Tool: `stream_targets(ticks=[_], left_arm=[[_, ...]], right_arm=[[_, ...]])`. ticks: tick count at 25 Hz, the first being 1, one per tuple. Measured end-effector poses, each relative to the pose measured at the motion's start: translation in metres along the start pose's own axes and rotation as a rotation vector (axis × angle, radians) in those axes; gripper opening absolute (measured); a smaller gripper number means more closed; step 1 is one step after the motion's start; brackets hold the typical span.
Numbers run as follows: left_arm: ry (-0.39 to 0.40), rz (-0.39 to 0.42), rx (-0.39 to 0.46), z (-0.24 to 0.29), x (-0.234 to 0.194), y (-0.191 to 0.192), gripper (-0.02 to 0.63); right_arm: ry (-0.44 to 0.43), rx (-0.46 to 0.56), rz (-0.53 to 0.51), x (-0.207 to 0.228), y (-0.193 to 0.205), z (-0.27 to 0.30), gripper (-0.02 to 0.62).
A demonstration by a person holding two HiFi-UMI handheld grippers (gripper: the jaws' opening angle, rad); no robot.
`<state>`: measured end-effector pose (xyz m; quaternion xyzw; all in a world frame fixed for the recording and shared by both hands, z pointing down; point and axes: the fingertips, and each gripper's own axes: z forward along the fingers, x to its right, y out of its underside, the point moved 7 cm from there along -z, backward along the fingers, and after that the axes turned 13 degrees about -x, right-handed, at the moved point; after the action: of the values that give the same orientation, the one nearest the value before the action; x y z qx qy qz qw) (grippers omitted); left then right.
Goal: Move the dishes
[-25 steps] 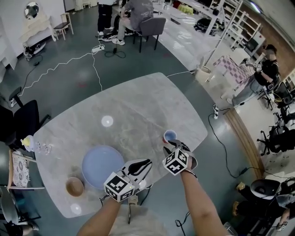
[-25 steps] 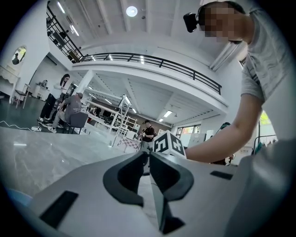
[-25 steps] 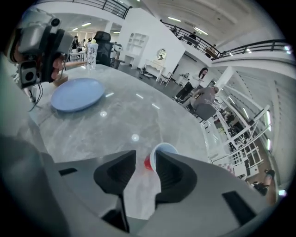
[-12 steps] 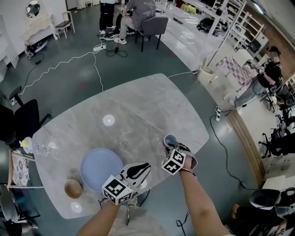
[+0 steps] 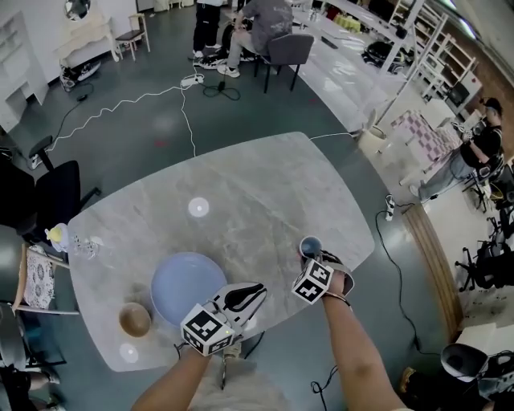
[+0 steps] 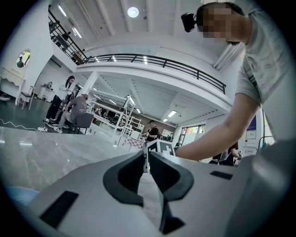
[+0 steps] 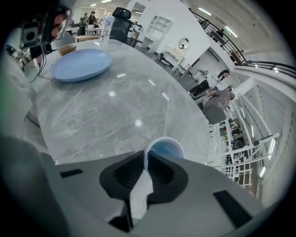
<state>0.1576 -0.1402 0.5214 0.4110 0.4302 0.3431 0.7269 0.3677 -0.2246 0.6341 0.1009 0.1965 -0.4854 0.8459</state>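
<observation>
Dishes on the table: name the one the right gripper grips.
The small blue cup: the right gripper has just been closing its jaws on the rim. The blue plate and brown bowl sit untouched, farther left.

Quick count: one marble table, and three dishes on it in total. That's one big blue plate, one brown bowl and one small blue cup. Two grippers, a left gripper and a right gripper. Further back I count three people: one seated person, one standing person and one person off at the right. One black office chair too.
</observation>
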Motion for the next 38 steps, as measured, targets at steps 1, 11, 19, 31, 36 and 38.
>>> stream_targets(ticks=[1, 11, 19, 31, 36, 38], left_arm=[[-0.005, 0.0, 0.004, -0.004, 0.0, 0.0, 0.034], [-0.105, -0.022, 0.05, -0.065, -0.011, 0.01, 0.034], [-0.187, -0.045, 0.085, -0.12, -0.012, 0.021, 0.034], [-0.331, -0.099, 0.121, -0.195, -0.025, 0.05, 0.034], [-0.354, -0.113, 0.129, -0.214, -0.029, 0.054, 0.034], [-0.36, -0.117, 0.132, -0.221, -0.03, 0.055, 0.034]], right_arm=[[0.006, 0.0, -0.007, 0.0, -0.001, -0.003, 0.043], [0.031, 0.092, -0.132, -0.026, -0.057, -0.055, 0.043], [0.013, 0.214, -0.282, -0.074, -0.131, -0.102, 0.043], [-0.072, 0.305, -0.41, -0.141, -0.215, -0.114, 0.043], [-0.096, 0.291, -0.452, -0.159, -0.23, -0.109, 0.043], [-0.102, 0.277, -0.459, -0.164, -0.234, -0.107, 0.043]])
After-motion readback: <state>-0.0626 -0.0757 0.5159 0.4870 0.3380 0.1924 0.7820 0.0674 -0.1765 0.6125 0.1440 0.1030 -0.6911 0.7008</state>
